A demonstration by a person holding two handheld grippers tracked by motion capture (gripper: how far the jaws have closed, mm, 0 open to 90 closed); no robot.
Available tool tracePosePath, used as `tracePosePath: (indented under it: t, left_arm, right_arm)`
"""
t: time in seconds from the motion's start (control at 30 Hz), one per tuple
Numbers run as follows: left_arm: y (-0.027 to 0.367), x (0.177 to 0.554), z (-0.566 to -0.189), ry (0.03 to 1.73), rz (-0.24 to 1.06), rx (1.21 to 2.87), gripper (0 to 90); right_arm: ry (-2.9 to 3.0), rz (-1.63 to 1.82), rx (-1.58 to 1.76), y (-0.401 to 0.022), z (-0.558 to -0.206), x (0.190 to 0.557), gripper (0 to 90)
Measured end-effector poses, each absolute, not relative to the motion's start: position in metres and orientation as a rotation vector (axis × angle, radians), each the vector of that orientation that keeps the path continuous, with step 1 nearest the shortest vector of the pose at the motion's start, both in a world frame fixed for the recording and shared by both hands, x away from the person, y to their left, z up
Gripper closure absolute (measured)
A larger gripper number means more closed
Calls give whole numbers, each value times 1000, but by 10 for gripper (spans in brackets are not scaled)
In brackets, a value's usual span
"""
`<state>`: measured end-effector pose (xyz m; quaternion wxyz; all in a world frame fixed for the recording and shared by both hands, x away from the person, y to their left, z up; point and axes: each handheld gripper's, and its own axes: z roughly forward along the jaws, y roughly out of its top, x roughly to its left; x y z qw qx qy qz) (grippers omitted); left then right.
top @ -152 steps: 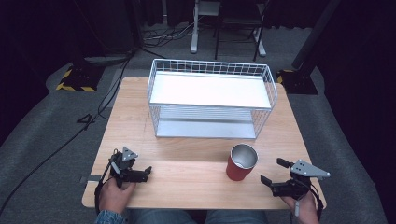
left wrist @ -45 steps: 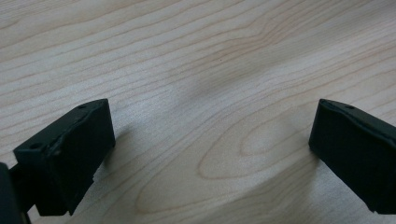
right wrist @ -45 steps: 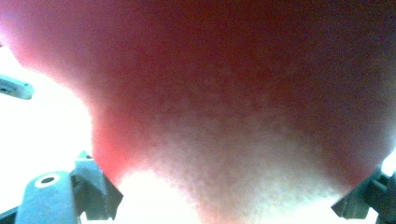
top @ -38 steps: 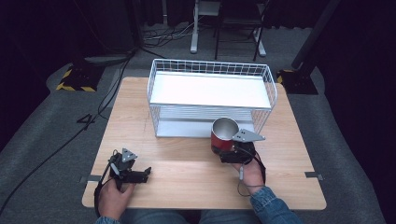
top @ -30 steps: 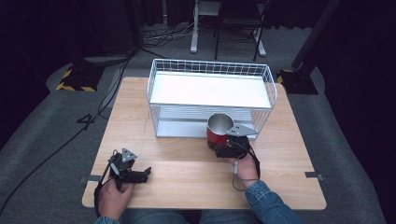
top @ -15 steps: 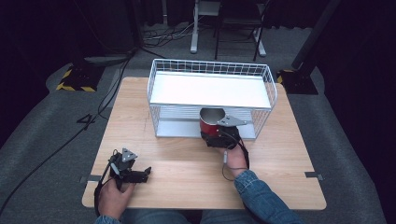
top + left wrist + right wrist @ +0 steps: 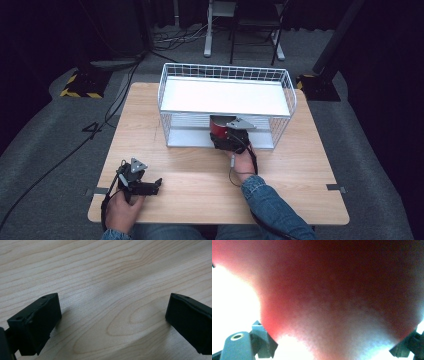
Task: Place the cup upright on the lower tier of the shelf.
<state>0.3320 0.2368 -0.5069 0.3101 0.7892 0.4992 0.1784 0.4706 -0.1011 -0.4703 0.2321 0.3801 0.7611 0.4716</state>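
A red metal cup (image 7: 217, 124) is held at the front opening of the wire rack's lower tier, under the white upper shelf (image 7: 225, 95). My right gripper (image 7: 225, 134) is shut on it from the near side, and the cup (image 7: 337, 295) looms close and blurred between its fingers (image 7: 263, 338) in the right gripper view. Whether the cup's base touches the lower shelf (image 7: 185, 136) I cannot tell. My left gripper (image 7: 154, 186) rests at the table's near left, open, with bare wood between its jaws (image 7: 112, 312).
The white wire rack (image 7: 162, 92) with two tiers stands at the middle back of the wooden table (image 7: 200, 190). Dark floor, cables and chair legs lie beyond the far edge. A person's sleeve (image 7: 272, 205) reaches in from the bottom right.
The right gripper took the cup from the table's near right, lifted it, and carried it left and forward into the rack's lower opening. The left gripper has kept still.
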Motion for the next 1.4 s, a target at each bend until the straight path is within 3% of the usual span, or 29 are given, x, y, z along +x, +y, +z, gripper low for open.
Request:
tracePosePath:
  t: [0.5,1.4]
  left_arm:
    - [237,333,-507,1316,470,2084,5]
    - [237,333,-507,1319,470,2081,5]
  right_arm:
    - [2002,1252,1123,-89,-479,495,169]
    - [1984,1278,1173,-90,-486,503,156]
